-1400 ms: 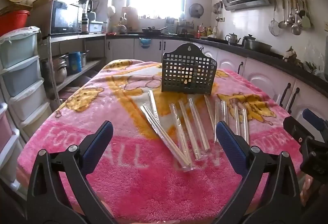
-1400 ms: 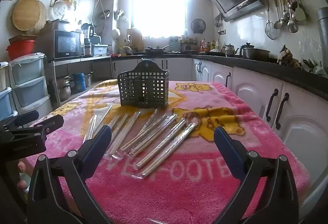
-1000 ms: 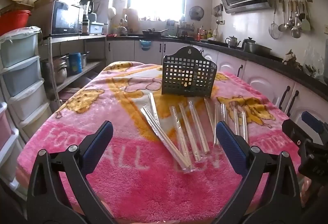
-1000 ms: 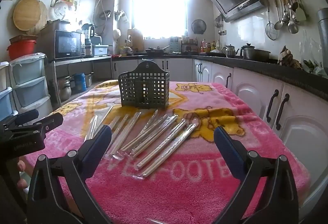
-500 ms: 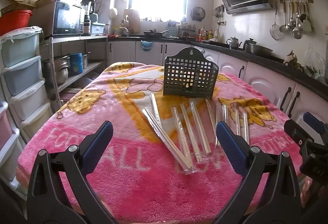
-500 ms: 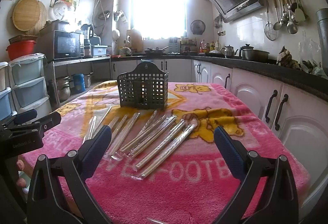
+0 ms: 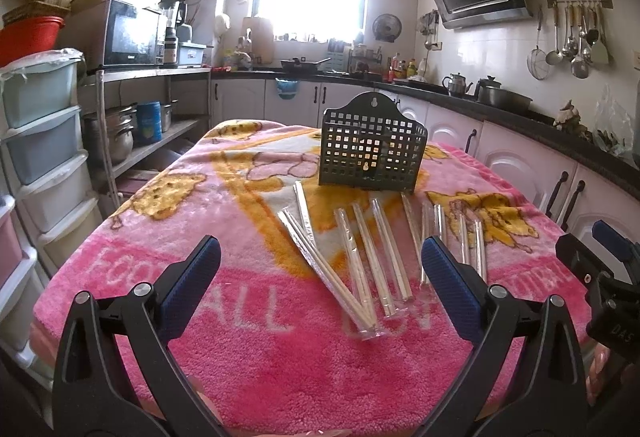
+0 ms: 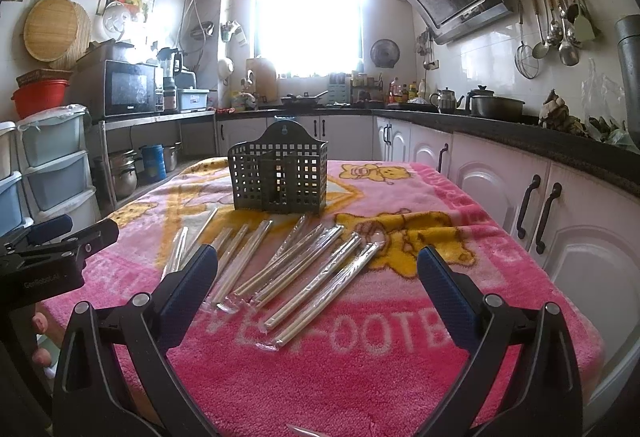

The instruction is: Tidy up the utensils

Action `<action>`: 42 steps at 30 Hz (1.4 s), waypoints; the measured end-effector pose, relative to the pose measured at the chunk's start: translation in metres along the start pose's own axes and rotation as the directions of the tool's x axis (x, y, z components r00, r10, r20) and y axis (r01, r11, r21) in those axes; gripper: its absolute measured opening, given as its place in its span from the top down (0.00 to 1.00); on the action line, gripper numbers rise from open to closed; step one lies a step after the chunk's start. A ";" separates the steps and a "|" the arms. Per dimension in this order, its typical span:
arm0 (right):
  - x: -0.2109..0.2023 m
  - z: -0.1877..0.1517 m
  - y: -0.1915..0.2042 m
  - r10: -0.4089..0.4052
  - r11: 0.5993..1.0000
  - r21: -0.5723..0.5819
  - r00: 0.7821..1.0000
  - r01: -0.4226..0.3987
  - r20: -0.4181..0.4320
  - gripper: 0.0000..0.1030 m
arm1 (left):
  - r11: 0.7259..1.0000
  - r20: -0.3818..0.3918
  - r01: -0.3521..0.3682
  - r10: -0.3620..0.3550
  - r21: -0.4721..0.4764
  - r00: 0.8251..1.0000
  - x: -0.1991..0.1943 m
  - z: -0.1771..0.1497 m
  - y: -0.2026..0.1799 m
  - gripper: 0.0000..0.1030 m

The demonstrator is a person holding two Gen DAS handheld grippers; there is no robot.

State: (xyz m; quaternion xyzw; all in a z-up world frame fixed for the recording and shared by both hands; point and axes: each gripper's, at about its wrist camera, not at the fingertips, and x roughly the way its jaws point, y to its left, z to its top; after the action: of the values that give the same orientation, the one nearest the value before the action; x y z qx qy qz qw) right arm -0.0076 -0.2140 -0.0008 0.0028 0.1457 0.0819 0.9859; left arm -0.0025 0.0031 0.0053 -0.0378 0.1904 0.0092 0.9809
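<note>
Several pairs of chopsticks in clear plastic sleeves (image 7: 372, 257) (image 8: 296, 269) lie fanned out on a pink blanket-covered table. Behind them stands a dark perforated utensil holder (image 7: 372, 147) (image 8: 279, 175), upright with nothing visible inside. My left gripper (image 7: 320, 269) hovers open over the table's near edge, nothing between its blue pads. My right gripper (image 8: 318, 269) is likewise open above the near edge, short of the chopsticks. In the right wrist view, the left gripper's side shows at the left edge (image 8: 52, 241); the right gripper's shows at the right edge of the left wrist view (image 7: 600, 253).
The pink blanket (image 7: 240, 317) (image 8: 380, 377) covers the whole table. White cabinets with dark handles (image 8: 536, 213) run along the right. Plastic drawer units (image 7: 44, 141) and a metal shelf with pots (image 7: 120, 133) stand on the left. A person's fingers (image 8: 38, 341) hold the left gripper.
Both grippers stay open and nearly still. The left wrist view has drifted slightly, so the holder and chopsticks sit a touch more to the right.
</note>
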 end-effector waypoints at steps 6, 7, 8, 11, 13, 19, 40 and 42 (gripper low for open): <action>-0.001 0.000 0.000 -0.001 1.000 -0.001 1.000 0.001 0.001 0.06 | 1.000 -0.001 0.001 -0.001 0.000 1.000 0.000 -0.001 0.000 0.11; 0.000 0.000 0.000 0.001 1.000 0.000 1.000 -0.001 0.001 0.06 | 1.000 -0.001 0.002 -0.002 -0.001 1.000 0.000 -0.001 0.000 0.11; -0.001 -0.001 0.001 0.000 1.000 0.000 1.000 0.000 0.001 0.06 | 1.000 0.000 0.001 -0.001 -0.001 1.000 0.000 -0.001 0.000 0.11; 0.000 0.000 0.000 0.000 1.000 0.000 1.000 0.000 0.000 0.06 | 1.000 -0.002 0.001 -0.001 0.000 1.000 0.000 0.000 0.000 0.11; 0.000 -0.001 0.000 0.000 1.000 -0.001 1.000 0.000 0.000 0.06 | 1.000 -0.002 0.003 -0.003 -0.001 1.000 0.000 -0.001 -0.001 0.11; -0.001 -0.001 0.001 0.003 1.000 -0.002 1.000 -0.003 -0.003 0.06 | 1.000 -0.002 0.002 -0.002 -0.002 1.000 0.000 -0.001 0.000 0.11; 0.033 0.008 0.015 0.062 0.997 -0.048 0.995 -0.066 -0.077 0.06 | 0.995 -0.045 0.014 -0.018 -0.100 0.999 0.021 0.005 0.038 0.11; 0.041 0.011 0.020 0.082 0.995 -0.055 0.992 -0.088 -0.093 0.06 | 0.994 -0.058 0.009 -0.015 -0.107 0.998 0.026 0.007 0.043 0.11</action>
State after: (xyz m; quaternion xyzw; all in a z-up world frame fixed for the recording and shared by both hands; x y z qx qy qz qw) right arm 0.0314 -0.1869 -0.0017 -0.0238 0.1876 0.1281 0.9736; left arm 0.0224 0.0470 -0.0010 -0.0916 0.2182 0.0125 0.9715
